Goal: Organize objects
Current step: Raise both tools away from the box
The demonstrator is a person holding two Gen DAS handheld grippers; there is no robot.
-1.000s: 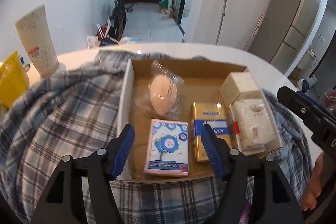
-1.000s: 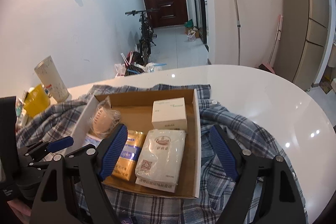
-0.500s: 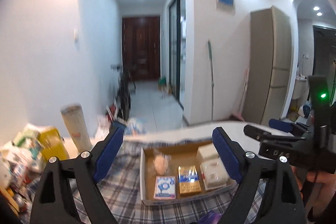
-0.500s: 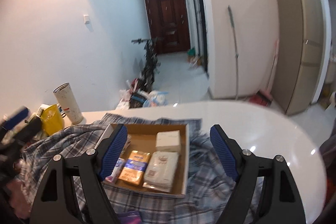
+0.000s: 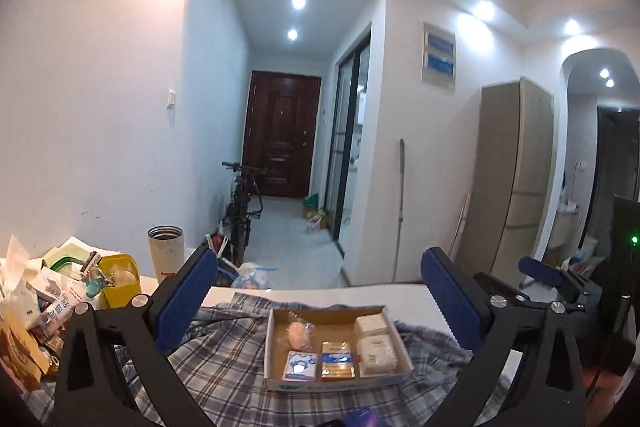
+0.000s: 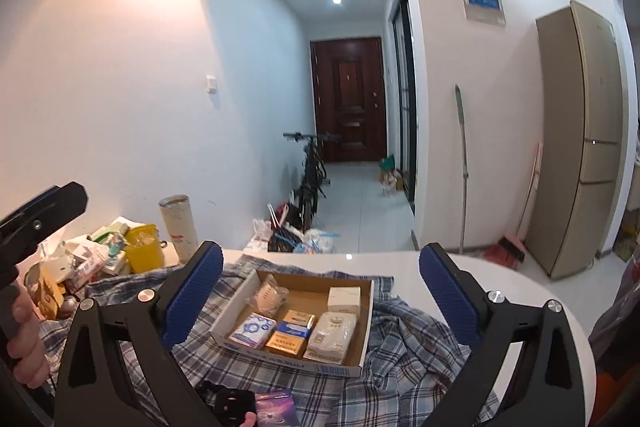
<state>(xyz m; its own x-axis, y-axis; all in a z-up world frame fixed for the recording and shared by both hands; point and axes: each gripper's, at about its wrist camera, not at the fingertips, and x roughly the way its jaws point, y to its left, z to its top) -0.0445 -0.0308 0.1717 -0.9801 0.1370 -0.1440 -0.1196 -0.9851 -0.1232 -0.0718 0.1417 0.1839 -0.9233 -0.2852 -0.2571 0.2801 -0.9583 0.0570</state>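
Note:
A shallow cardboard box (image 5: pixel 276 383) (image 6: pixel 362 339) lies on a plaid shirt (image 5: pixel 216 367) (image 6: pixel 404 343) spread over the white table (image 6: pixel 480 279). In it are a blue-and-white tissue pack (image 6: pixel 253 330), a gold pack (image 6: pixel 291 331), a white packet (image 6: pixel 332 331), a white carton (image 6: pixel 344 298) and a bagged pale item (image 6: pixel 269 295). My left gripper (image 5: pixel 319 259) and right gripper (image 6: pixel 321 251) hang well above and back from the box. Their jaws are opening wide, with nothing between them.
A heap of packets, a yellow tub (image 6: pixel 145 250) and a tall cup (image 6: pixel 179 227) crowd the table's left end. A purple card (image 6: pixel 277 407) lies near the front edge. Beyond are a bicycle (image 6: pixel 312 171), a hallway door and a tall fridge (image 6: pixel 580 139).
Both grippers have risen and drawn back from the box and tipped up toward level, so the box looks small and low. Both jaws have spread wider.

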